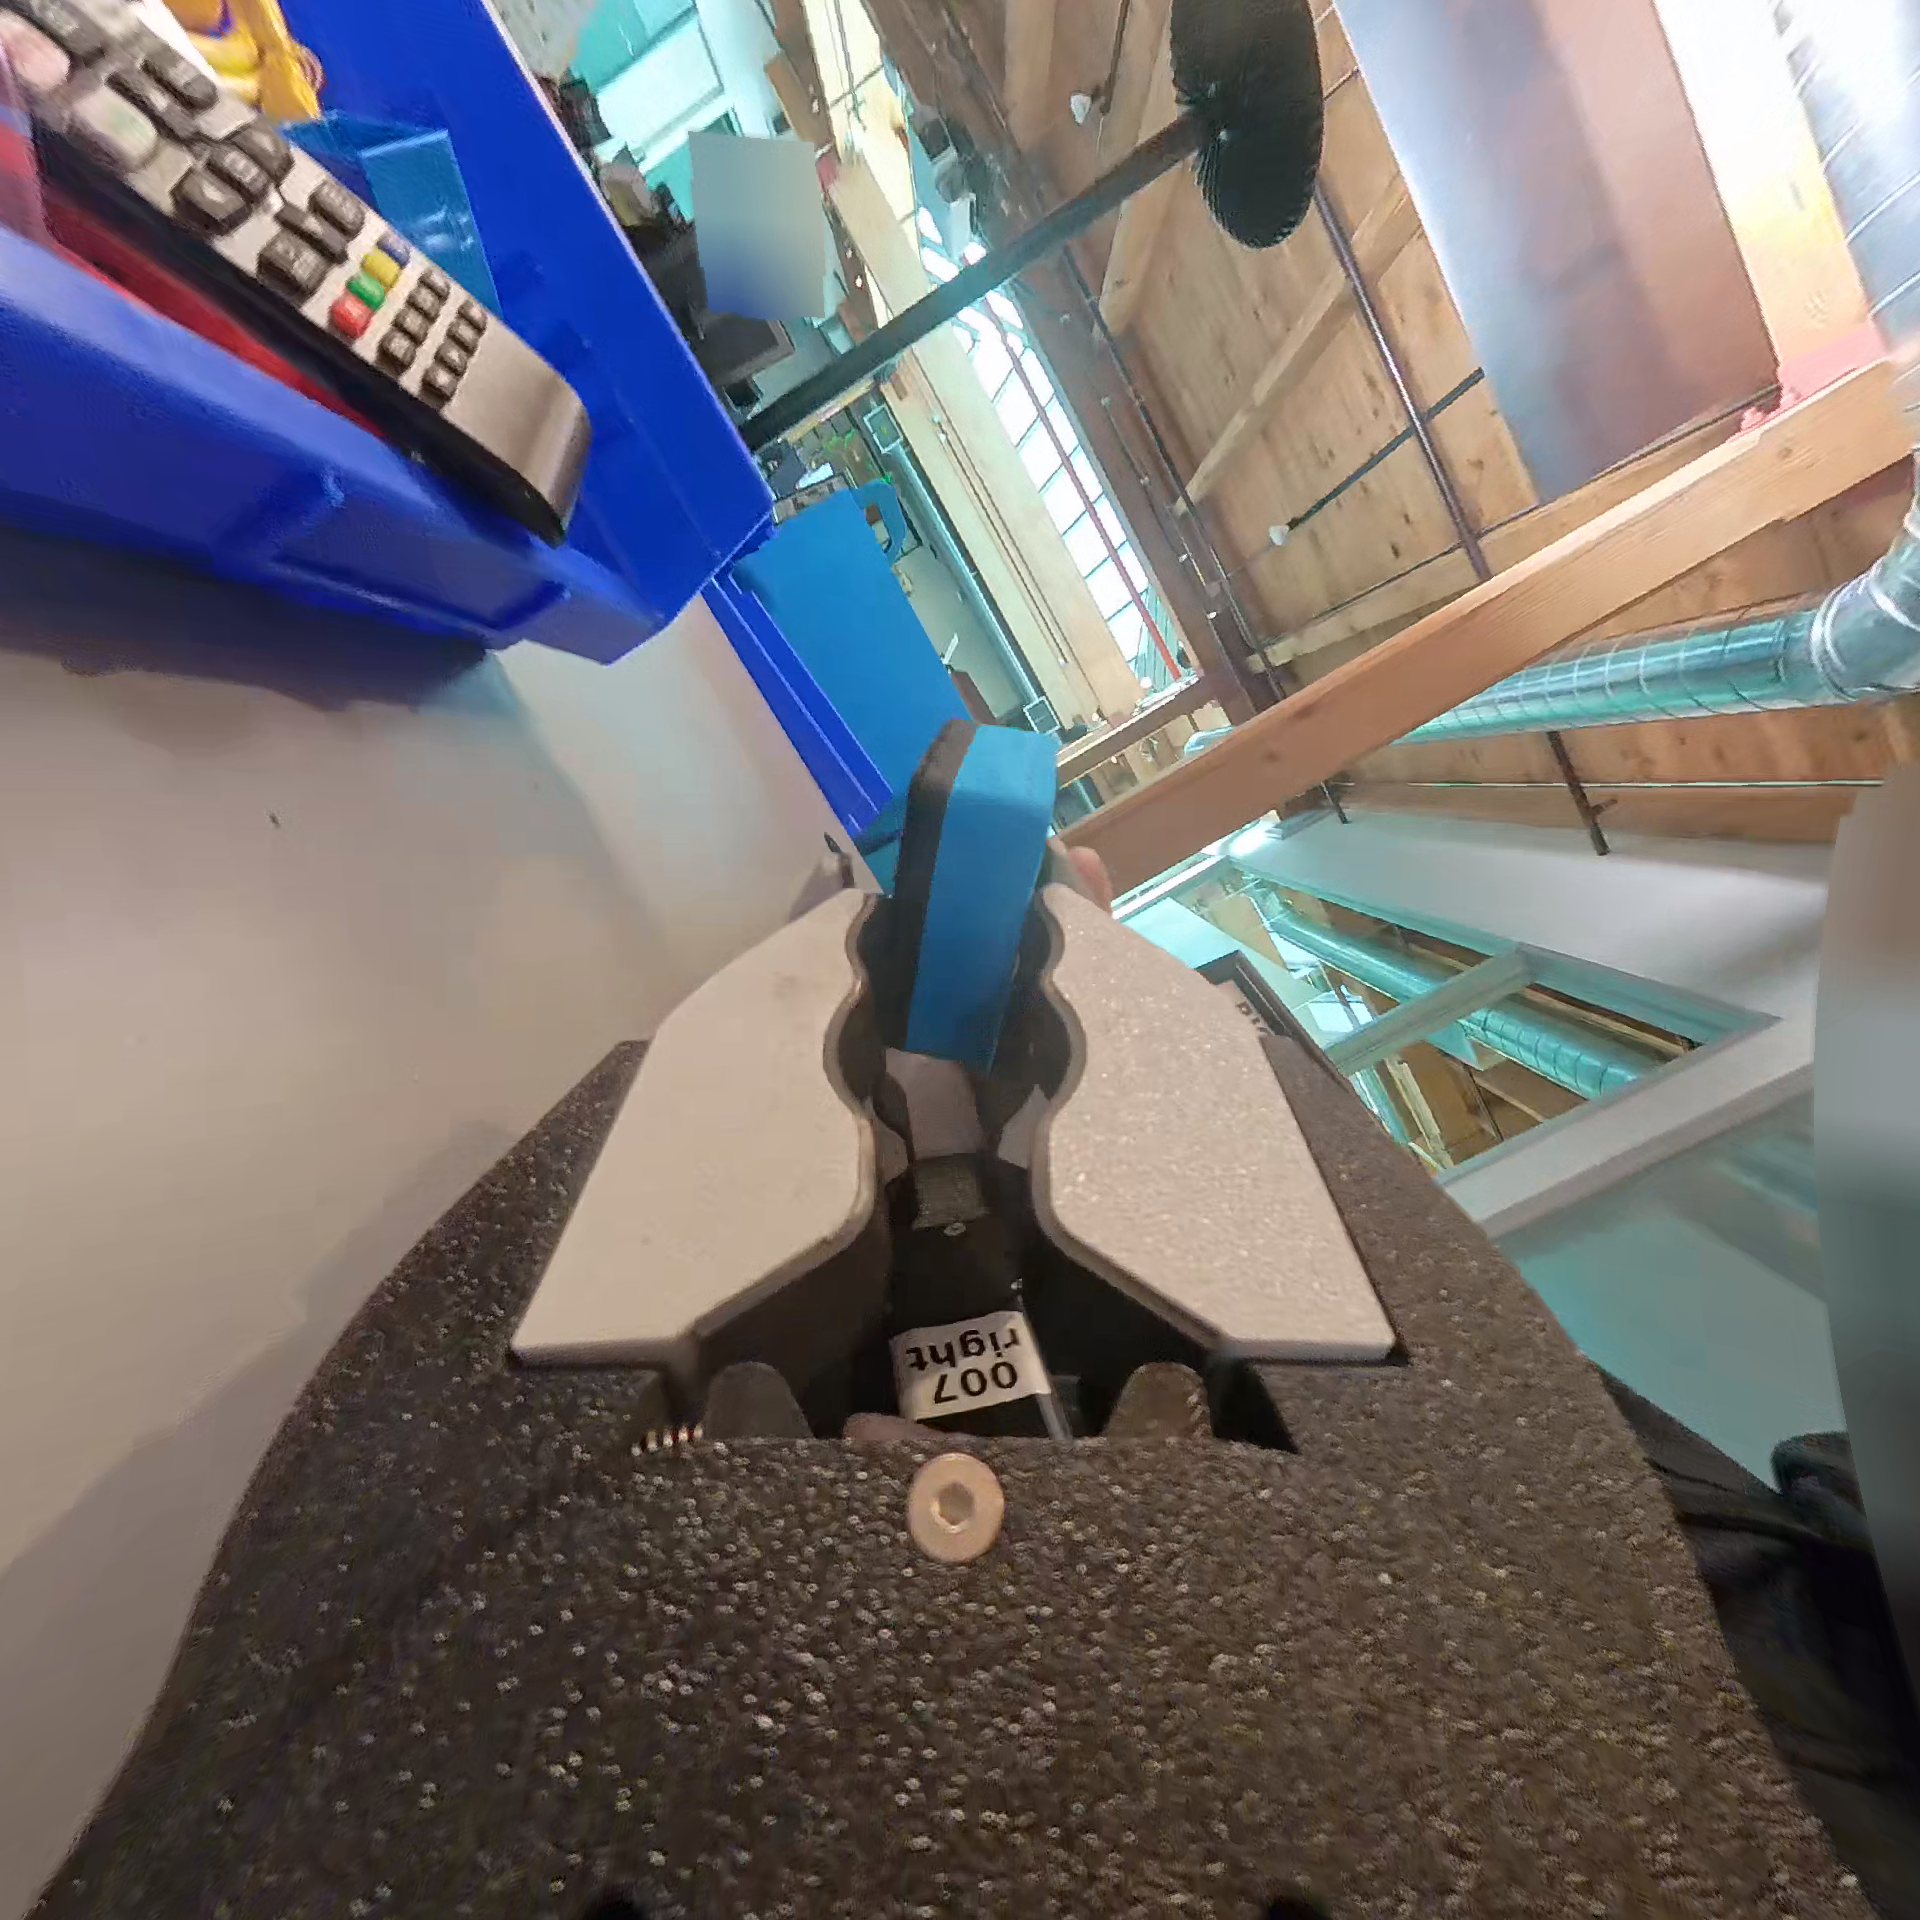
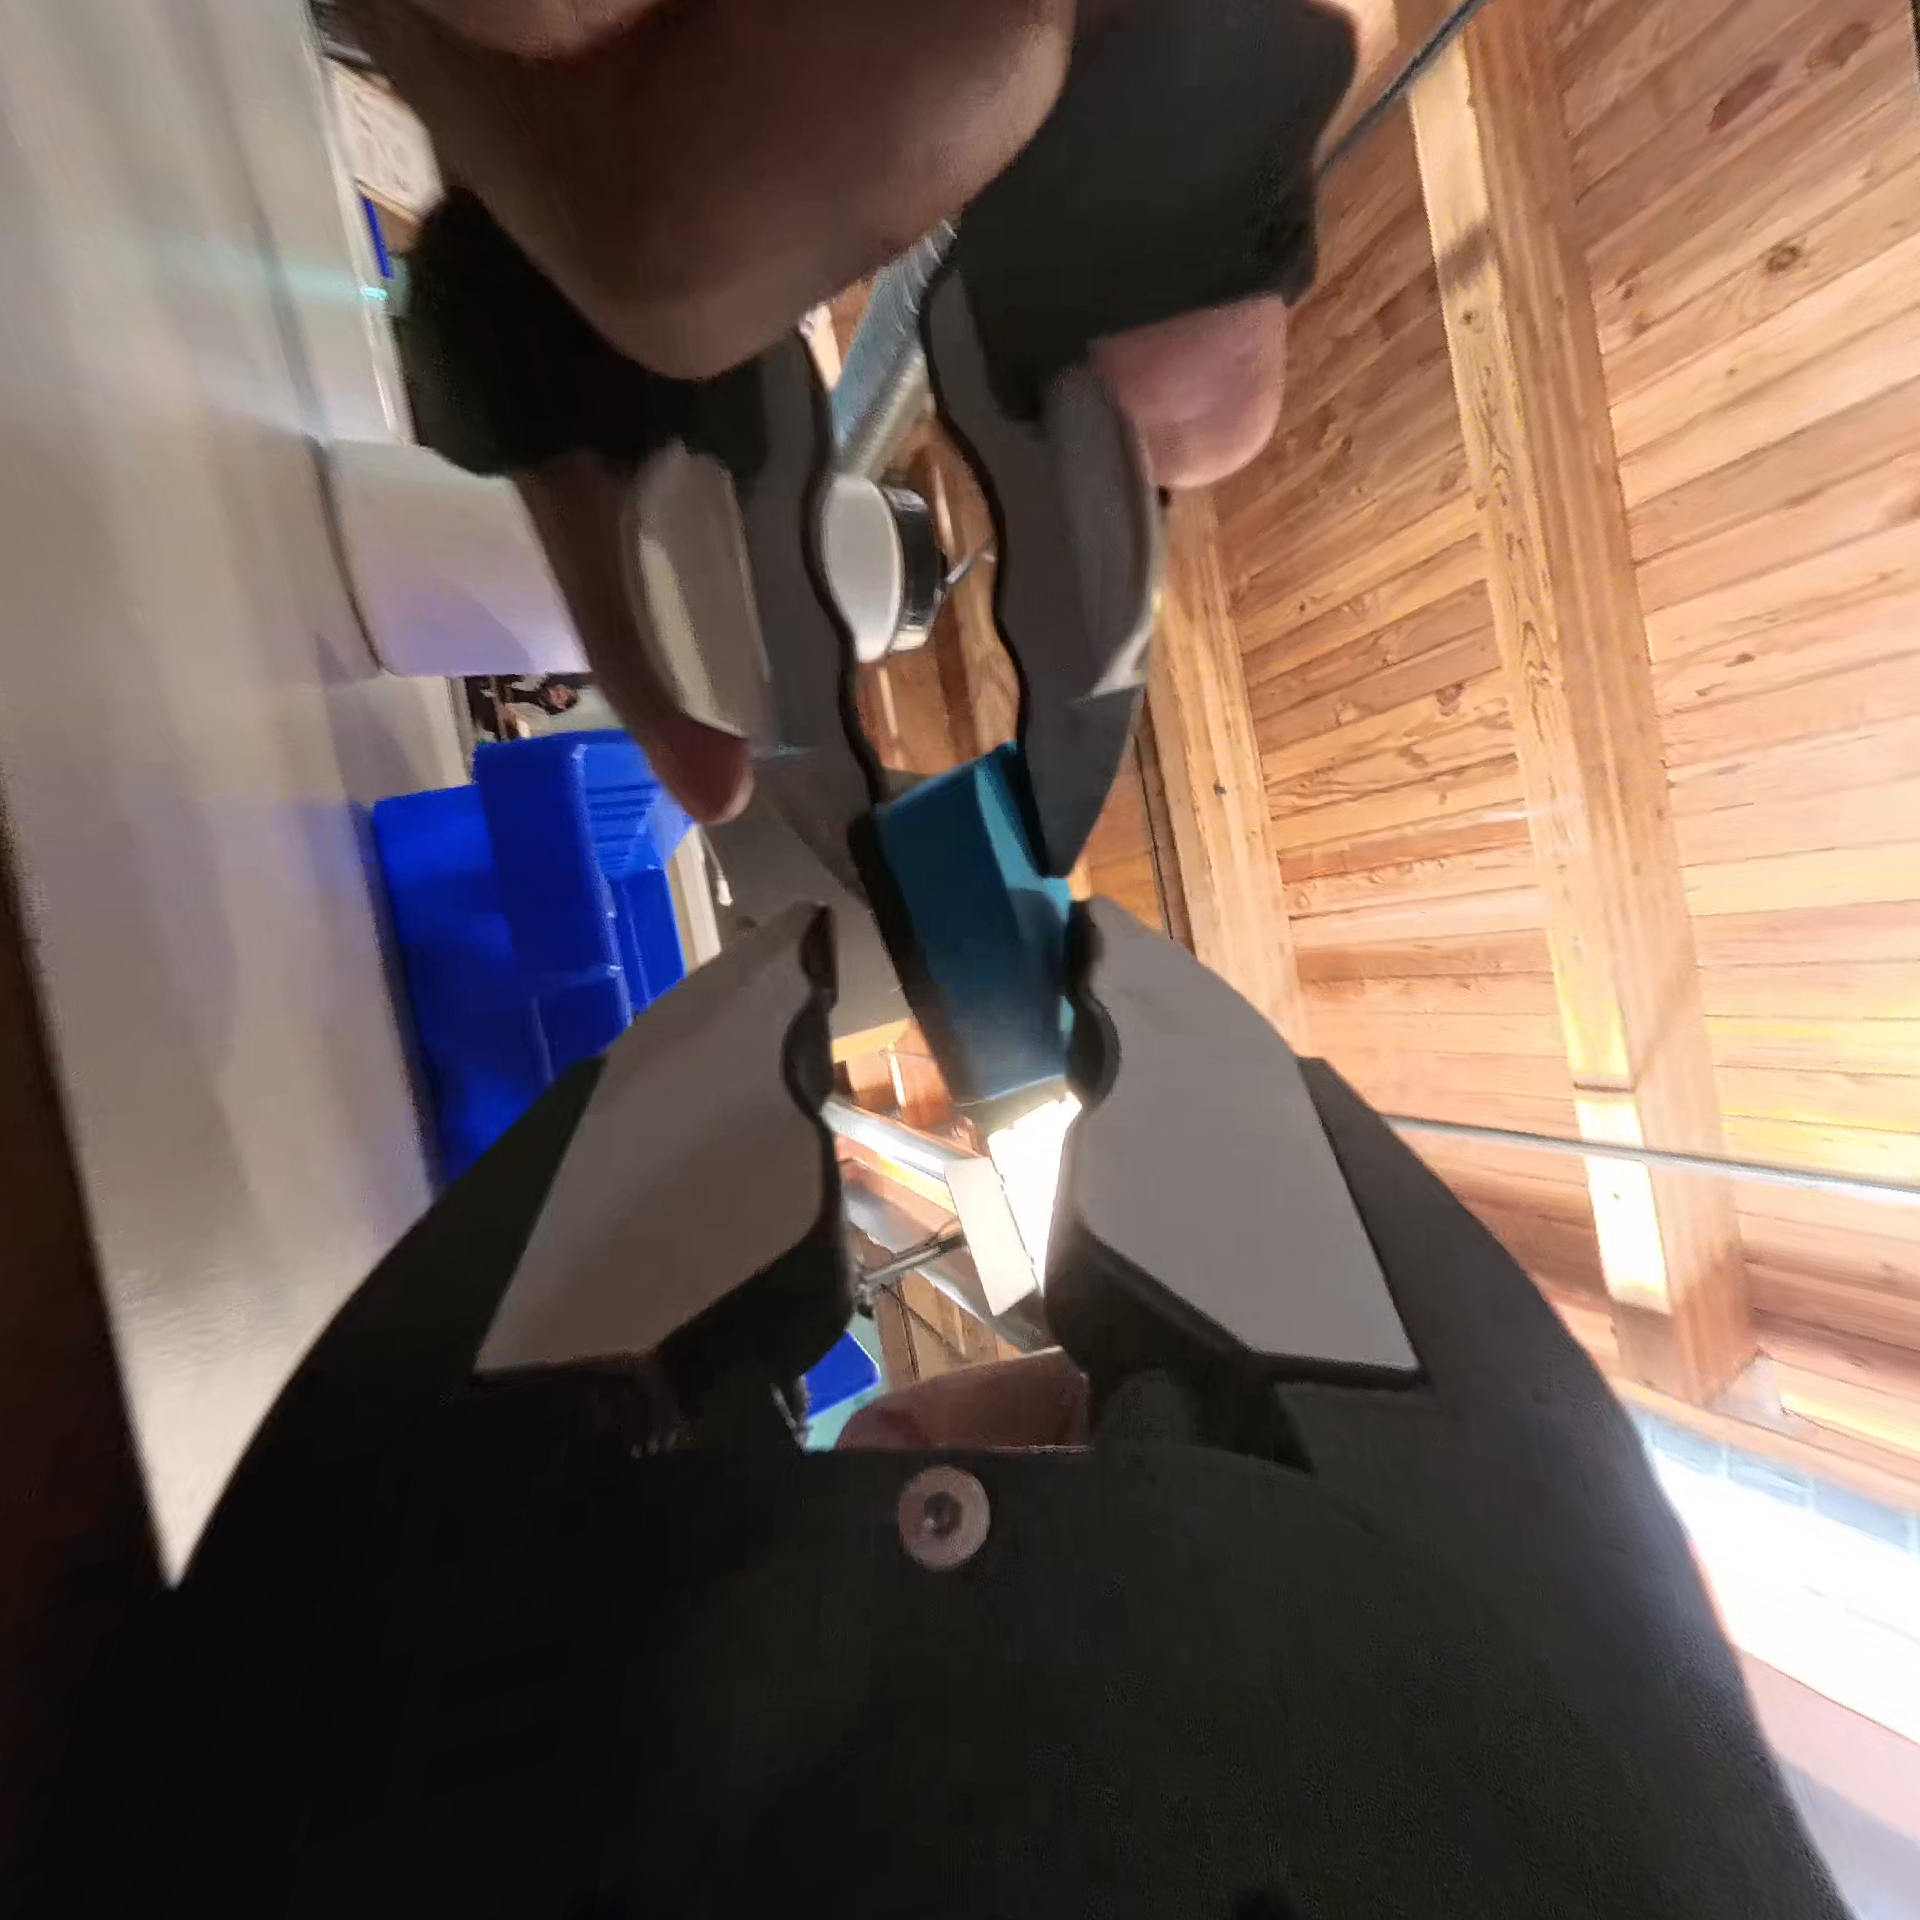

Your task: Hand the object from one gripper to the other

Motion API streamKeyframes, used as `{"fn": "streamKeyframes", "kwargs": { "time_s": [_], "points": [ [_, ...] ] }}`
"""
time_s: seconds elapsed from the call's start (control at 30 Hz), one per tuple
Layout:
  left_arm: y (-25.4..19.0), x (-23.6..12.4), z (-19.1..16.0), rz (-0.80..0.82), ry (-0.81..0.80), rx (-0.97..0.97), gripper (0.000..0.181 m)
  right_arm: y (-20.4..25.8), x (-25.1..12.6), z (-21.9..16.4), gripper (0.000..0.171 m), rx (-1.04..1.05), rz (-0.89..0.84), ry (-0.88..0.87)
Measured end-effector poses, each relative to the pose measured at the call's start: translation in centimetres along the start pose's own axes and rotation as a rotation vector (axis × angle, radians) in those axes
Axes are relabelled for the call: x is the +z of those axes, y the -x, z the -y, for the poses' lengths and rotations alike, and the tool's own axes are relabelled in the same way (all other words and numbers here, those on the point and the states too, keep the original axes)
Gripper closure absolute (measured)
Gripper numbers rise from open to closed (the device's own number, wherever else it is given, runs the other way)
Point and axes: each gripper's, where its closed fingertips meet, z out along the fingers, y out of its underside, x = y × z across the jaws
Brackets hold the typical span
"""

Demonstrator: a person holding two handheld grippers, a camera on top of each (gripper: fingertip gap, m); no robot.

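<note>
A blue foam eraser with a black backing [image 1: 971, 894] stands on edge between the grey fingers of my left gripper [image 1: 956, 925], which is shut on it. About a third of the eraser sticks out past the fingertips. In the right wrist view the left gripper [image 2: 940, 800], held by a person's hand [image 2: 727, 208], comes in from the top and clamps the eraser's [image 2: 966, 935] upper end. My right gripper [image 2: 951, 935] faces it from below. Its jaws stand apart on either side of the eraser's lower end, with a narrow gap on the left side. The view is blurred.
Blue plastic bins [image 1: 582, 312] stand on a white table [image 1: 312, 1039]; the nearest bin holds a grey keypad remote [image 1: 312, 260]. More blue bins [image 2: 520, 935] show in the right wrist view, next to the white table [image 2: 156, 727]. A wooden ceiling and metal ducts fill the background.
</note>
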Motion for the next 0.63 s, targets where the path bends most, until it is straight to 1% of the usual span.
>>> {"fn": "streamKeyframes", "kwargs": {
  "time_s": [0.03, 0.07, 0.13, 0.2, 0.27, 0.37, 0.4, 0.47, 0.57, 0.63],
  "points": [
    [0.1, 0.0, 0.1, 0.01, -0.003, 0.024, 0.155, -0.1, 0.0, -0.3, 0.137, 0.018, 0.004, 0.007],
    [0.1, 0.0, 0.3, 0.02, -0.002, 0.071, 0.15, 0.0, 0.0, -0.6, 0.144, 0.045, 0.027, 0.008],
    [0.1, -0.2, 0.9, 0.054, 0.008, 0.207, 0.126, 0.3, -0.1, -1.0, 0.145, 0.113, 0.081, 0.005],
    [-0.3, -0.5, 1.5, 0.093, 0.021, 0.43, 0.118, 0.9, -0.1, -1.4, 0.146, 0.215, 0.178, 0.015],
    [-0.5, -1.0, 1.8, 0.16, 0.055, 0.721, 0.115, 1.5, -0.3, -1.3, 0.147, 0.357, 0.294, 0.013],
    [-0.3, -2.0, 1.4, 0.271, 0.17, 1.182, 0.115, 2.2, -1.0, -0.4, 0.146, 0.591, 0.505, -0.013],
    [-0.1, -2.4, 1.2, 0.296, 0.218, 1.312, 0.115, 2.4, -1.4, 0.0, 0.146, 0.664, 0.577, -0.024],
    [0.0, -3.0, 0.1, 0.293, 0.321, 1.527, 0.116, 2.5, -2.2, 0.6, 0.146, 0.772, 0.694, -0.043],
    [0.1, -3.5, -1.4, 0.257, 0.425, 1.757, 0.126, 2.7, -3.5, 1.8, 0.146, 0.868, 0.851, -0.086],
    [0.4, -3.6, -2.2, 0.248, 0.478, 1.821, 0.133, 2.9, -4.4, 2.8, 0.146, 0.92, 0.945, -0.124]
  ]
}}
